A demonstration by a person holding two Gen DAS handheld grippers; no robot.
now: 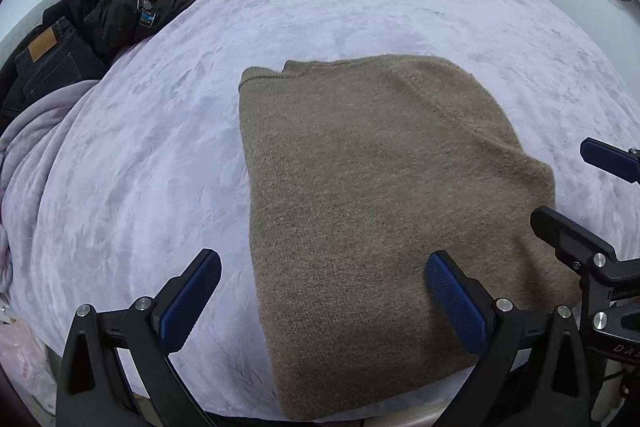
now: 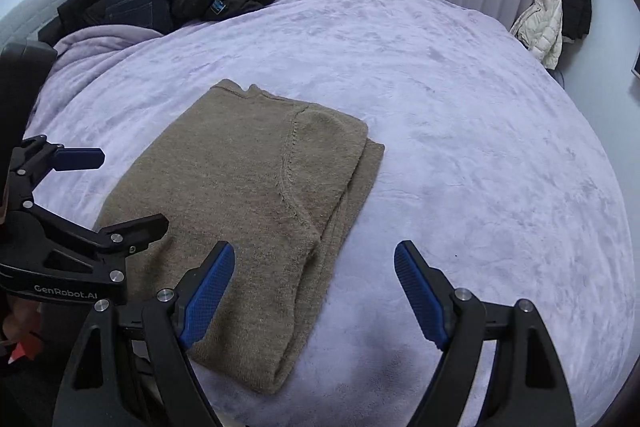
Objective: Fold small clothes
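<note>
Sweater (image 1: pixel 380 219) folded on our blanket (image 1: pixel 160 155), near hem cut off; left claw (image 1: pixel 324 303) and right claw (image 2: pixel 316 295) spread apart, holding nothing; dark clothes (image 1: pixel 100 23) far left.

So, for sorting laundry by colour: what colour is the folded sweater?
Plain brownish tan sweater, clearest in the right wrist view.

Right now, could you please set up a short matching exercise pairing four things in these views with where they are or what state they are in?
Things:
1. sweater
2. jeans
3. white jacket
4. left gripper

Places or states:
A. hanging by the wall past the bed's far corner
B. open, holding nothing
C. lying folded on the lilac blanket
D. in the dark clothes pile by the headboard

Pairs: 1-C, 2-D, 3-A, 4-B
</note>
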